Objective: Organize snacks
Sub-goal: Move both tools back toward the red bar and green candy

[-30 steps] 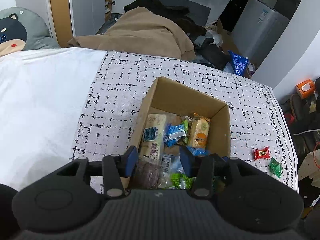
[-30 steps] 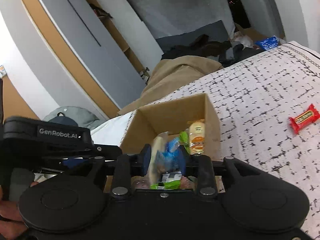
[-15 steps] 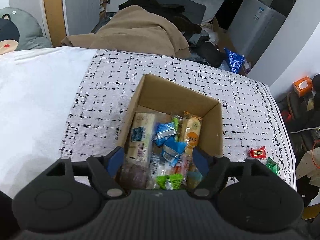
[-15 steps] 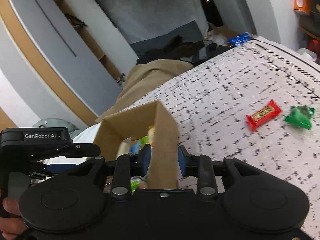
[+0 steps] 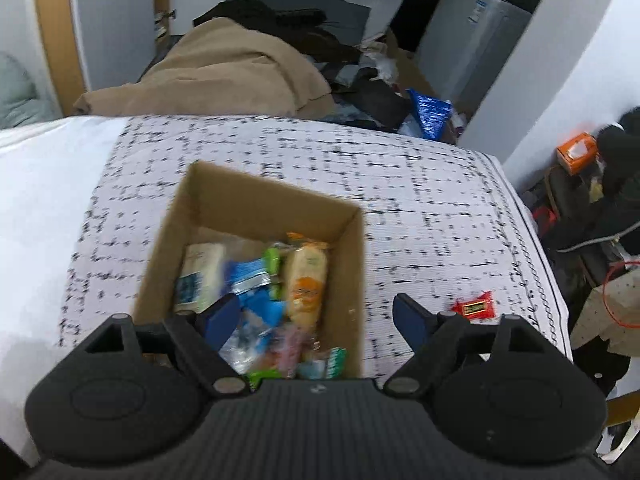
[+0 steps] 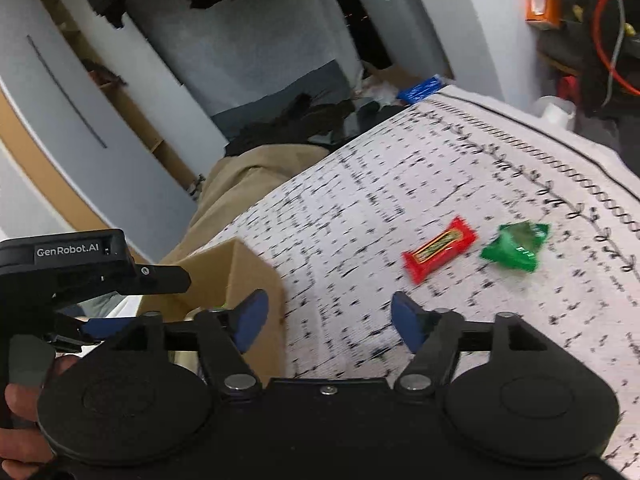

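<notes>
Jaws came first in both views, low in the frame. Your left gripper [image 5: 314, 318] was spreading its blue pads with nothing between them; one pad hung over the cardboard box [image 5: 276, 204] and the other over the patterned cloth [image 5: 420, 184] beside it, so the claw straddled the box's right wall. Your right gripper [image 6: 326, 318] was opening too, empty, with its left pad by the box corner [image 6: 244, 264] and bare cloth under the gap. To my eye you had both claws freed for the next pick.

Just past the left pads, the box sat center-left in the left view, open at the top and already stocked: a pale packet [image 5: 200, 276] at its left, blue wrappers [image 5: 250, 278] in the middle, a yellow bun pack [image 5: 306, 280] to the right, and blurred wrappers nearer you.

Farther out on the cloth, two snacks lay loose: a red bar [image 6: 438, 250] and a green wrapper [image 6: 516, 246] just beside it, right of center in the right view. They were probably the last pieces to collect, and the right claw pointed roughly their way.

Beyond the cloth's far edge, at the top of the left view, a tan blanket [image 5: 224, 72] lay heaped with dark clothes behind it.
</notes>
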Demonstrator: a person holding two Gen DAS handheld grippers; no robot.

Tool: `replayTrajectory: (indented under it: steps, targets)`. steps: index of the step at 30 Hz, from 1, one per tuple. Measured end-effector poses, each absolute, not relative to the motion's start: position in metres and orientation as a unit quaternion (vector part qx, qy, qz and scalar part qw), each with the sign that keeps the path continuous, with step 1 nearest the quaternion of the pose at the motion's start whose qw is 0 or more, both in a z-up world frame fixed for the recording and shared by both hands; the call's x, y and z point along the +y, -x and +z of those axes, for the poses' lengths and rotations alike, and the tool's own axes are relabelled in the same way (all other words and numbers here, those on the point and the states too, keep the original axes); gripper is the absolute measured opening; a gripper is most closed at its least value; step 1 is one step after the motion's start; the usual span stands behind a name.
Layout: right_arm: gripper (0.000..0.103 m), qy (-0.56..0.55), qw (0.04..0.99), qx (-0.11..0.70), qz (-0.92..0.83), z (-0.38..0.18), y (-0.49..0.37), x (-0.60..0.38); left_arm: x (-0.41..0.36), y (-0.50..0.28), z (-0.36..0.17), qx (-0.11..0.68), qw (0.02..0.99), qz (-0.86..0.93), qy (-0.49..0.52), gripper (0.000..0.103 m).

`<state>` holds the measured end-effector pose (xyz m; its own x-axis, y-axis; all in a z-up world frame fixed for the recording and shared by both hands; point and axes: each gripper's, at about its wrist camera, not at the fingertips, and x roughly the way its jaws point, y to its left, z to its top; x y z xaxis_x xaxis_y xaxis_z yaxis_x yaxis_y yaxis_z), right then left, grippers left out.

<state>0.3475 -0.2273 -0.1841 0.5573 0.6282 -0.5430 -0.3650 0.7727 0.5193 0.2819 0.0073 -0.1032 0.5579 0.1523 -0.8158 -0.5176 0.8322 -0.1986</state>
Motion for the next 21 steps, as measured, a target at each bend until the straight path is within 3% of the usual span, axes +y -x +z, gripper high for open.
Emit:
replayTrajectory:
  steps: [9,21]
  targets:
    - [0.078,-0.193,0.880,0.372,0.224,-0.191,-0.362,-0.259,-0.020,-0.311,-0.108,0.436,0.863,0.158,0.200,0.083]
    - [0.079,-0.231,0.882,0.376,0.164,-0.207,-0.379,-0.292,-0.058,-0.343,-0.122,0.451,0.866,0.123,0.174,0.083]
